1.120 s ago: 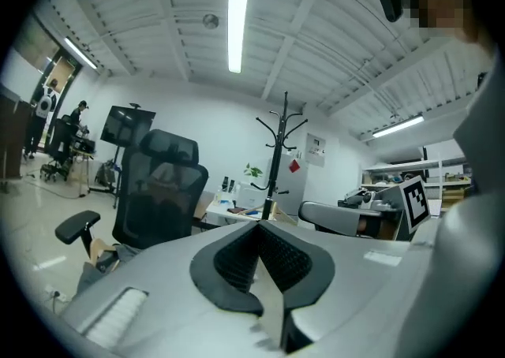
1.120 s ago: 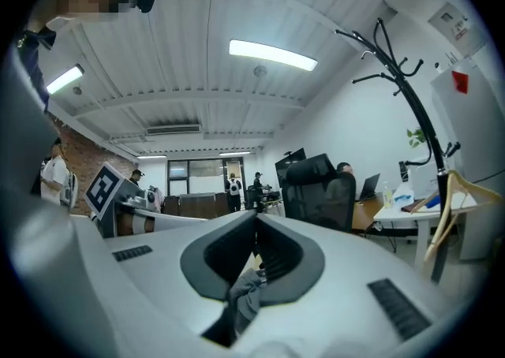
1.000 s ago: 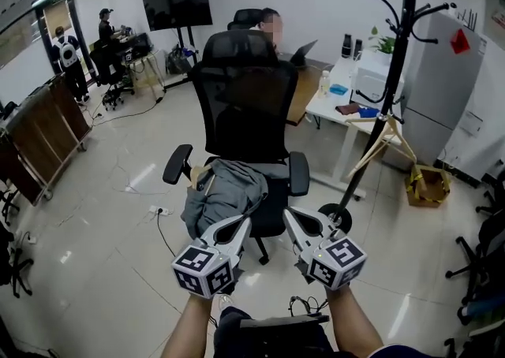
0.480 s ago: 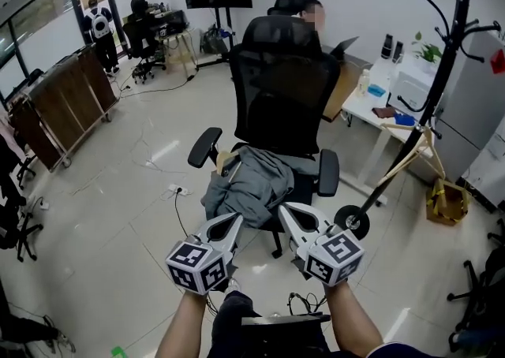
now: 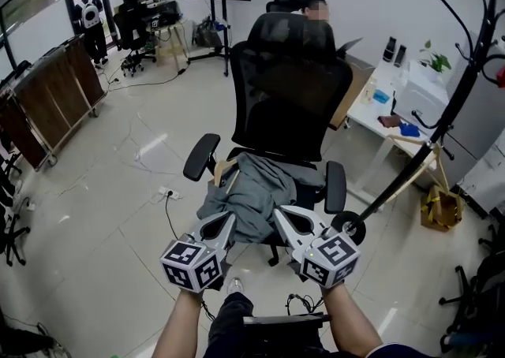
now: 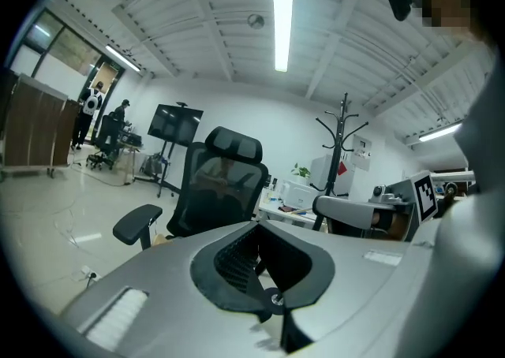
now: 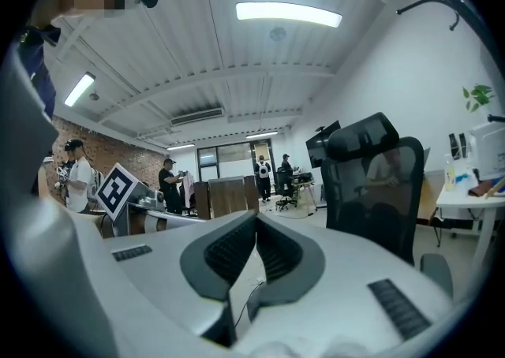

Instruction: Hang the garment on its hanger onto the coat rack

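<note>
A grey garment (image 5: pixel 251 193) lies crumpled on the seat of a black office chair (image 5: pixel 292 88), with a wooden hanger end (image 5: pixel 224 170) poking out at its left. The black coat rack (image 5: pixel 450 112) stands to the right and leans across the head view; it also shows far off as the coat rack (image 6: pixel 343 124) in the left gripper view. My left gripper (image 5: pixel 224 220) and right gripper (image 5: pixel 282 214) hover side by side just before the seat, both shut and empty. The left gripper (image 6: pixel 257 226) and right gripper (image 7: pixel 256 218) show jaws pressed together.
A bare wooden hanger (image 5: pixel 418 161) hangs low on the rack. A white desk (image 5: pixel 394 108) with small items and a seated person stand behind the chair. A cable and power strip (image 5: pixel 166 193) lie on the floor at left. Wooden cabinets (image 5: pixel 47 104) line the far left.
The view has swung, so the chair and rack now sit further right and the chair looks closer. Both grippers stay shut, side by side in front of the garment.
</note>
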